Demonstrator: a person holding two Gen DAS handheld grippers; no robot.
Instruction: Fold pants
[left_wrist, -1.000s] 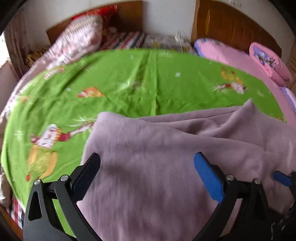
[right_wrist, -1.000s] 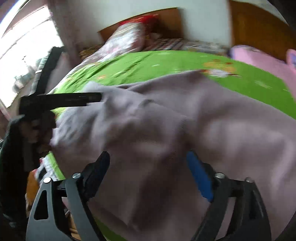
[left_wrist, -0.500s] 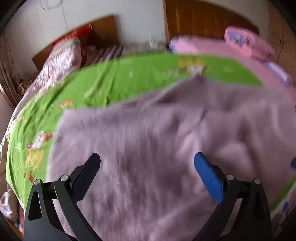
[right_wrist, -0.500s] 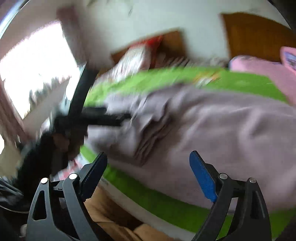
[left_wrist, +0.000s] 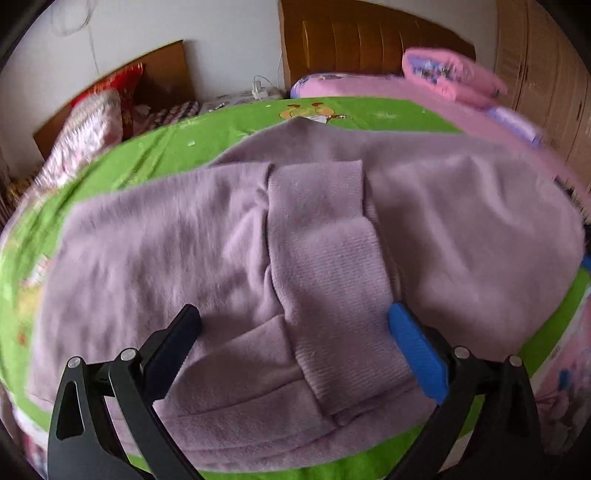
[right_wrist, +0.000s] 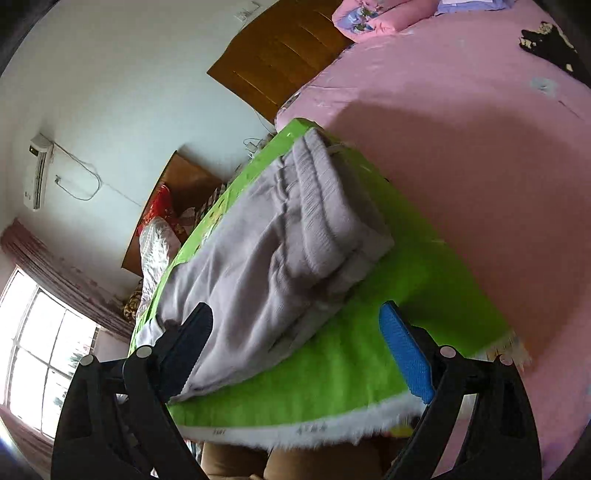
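The lilac fleece pants (left_wrist: 229, 258) lie folded on a green cartoon blanket (left_wrist: 177, 147), their ribbed cuffs (left_wrist: 332, 280) on top in the middle. My left gripper (left_wrist: 295, 347) hangs open just above the near cuff, one finger on each side of it, and neither pad presses the cloth. The right wrist view is rolled sideways. In it the pants (right_wrist: 266, 251) form a thick stack, and my right gripper (right_wrist: 295, 350) stands wide open beside their near end, over bare green blanket (right_wrist: 332, 369), holding nothing.
A pink-sheeted bed (right_wrist: 461, 166) adjoins the blanket, with pink bedding (left_wrist: 443, 70) by a wooden headboard (left_wrist: 351, 37). A floral quilt (left_wrist: 88, 129) lies at the far left. A wardrobe (left_wrist: 546, 74) stands right, a window (right_wrist: 44, 350) beyond the bed's end.
The right gripper has swung off the pants to their side and its view has rolled. The left gripper has moved across the cloth, and the ribbed cuffs now show between its fingers.
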